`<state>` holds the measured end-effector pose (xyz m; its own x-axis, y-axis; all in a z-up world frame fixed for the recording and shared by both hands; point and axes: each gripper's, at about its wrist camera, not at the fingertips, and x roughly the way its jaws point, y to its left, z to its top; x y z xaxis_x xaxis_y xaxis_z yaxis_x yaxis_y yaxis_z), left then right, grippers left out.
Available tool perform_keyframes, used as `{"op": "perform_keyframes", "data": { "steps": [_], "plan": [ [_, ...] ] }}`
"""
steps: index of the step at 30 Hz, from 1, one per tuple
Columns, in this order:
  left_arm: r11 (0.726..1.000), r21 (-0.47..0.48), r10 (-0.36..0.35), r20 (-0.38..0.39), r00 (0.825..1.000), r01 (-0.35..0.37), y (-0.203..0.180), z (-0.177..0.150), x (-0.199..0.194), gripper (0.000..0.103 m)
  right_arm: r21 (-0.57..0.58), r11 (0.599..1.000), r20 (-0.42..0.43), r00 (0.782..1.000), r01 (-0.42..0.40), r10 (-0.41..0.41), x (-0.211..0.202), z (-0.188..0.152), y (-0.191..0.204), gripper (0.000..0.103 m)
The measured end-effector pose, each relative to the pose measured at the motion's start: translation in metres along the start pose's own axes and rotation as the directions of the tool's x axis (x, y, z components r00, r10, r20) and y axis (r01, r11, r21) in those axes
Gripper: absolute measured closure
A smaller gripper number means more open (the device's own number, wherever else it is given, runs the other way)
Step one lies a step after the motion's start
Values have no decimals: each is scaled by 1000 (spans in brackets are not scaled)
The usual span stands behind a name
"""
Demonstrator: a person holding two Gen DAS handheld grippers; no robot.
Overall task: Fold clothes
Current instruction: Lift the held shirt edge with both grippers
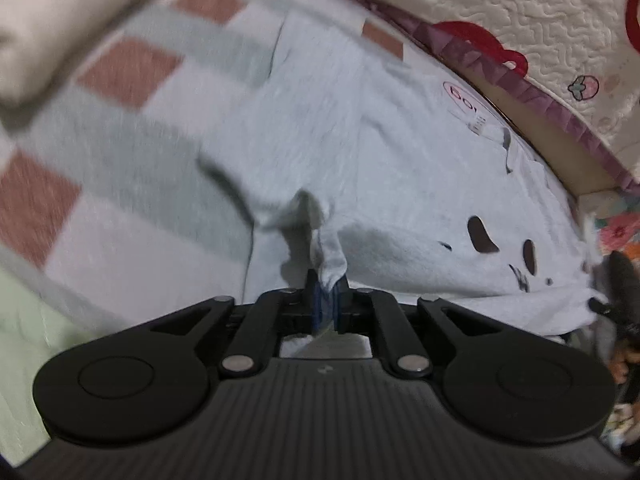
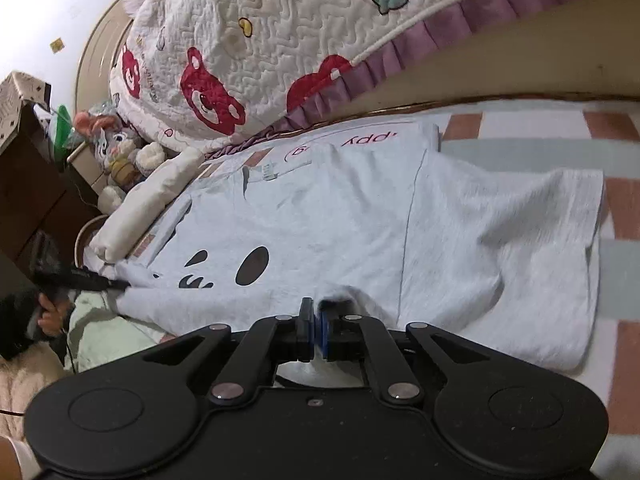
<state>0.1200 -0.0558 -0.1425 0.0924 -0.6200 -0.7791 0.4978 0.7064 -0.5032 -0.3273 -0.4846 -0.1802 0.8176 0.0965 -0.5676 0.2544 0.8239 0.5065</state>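
The left gripper (image 1: 325, 300) has its jaws clamped on a pinched fold of the shirt (image 1: 360, 160); the right gripper (image 2: 318, 326) likewise grips the shirt's (image 2: 320, 208) near hem. The pale grey shirt, printed with dark eyes, lies spread on the checked sheet (image 2: 616, 200). Beyond the shirt, a quilt (image 2: 260, 48) with red bears hangs over the headboard. Beside the shirt lies a cream pillow (image 2: 144, 200), with plush toys (image 2: 120, 152) past it.

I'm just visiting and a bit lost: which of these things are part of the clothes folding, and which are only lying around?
In the job:
T-shirt
left gripper, shut on its edge
right gripper, shut on its edge

Lying about:
quilt
plush toys
pillow
checked sheet
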Motion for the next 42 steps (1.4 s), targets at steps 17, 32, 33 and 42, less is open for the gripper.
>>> {"op": "perform_keyframes", "data": {
  "steps": [17, 32, 33, 42],
  "plan": [
    [971, 238, 13, -109, 994, 13, -38, -6, -1, 101, 90, 994, -76, 994, -69, 76, 23, -15, 6, 98],
    [995, 83, 61, -106, 993, -52, -18, -30, -68, 101, -98, 989, -202, 975, -108, 87, -12, -8, 32, 98],
    [995, 89, 64, -101, 993, -55, -19, -31, -69, 101, -111, 988, -212, 974, -103, 78, -12, -9, 34, 98],
    [974, 163, 184, -159, 970, -158, -27, -40, -55, 101, -205, 978, -309, 951, -42, -24, 4, -25, 45, 98]
  ]
}}
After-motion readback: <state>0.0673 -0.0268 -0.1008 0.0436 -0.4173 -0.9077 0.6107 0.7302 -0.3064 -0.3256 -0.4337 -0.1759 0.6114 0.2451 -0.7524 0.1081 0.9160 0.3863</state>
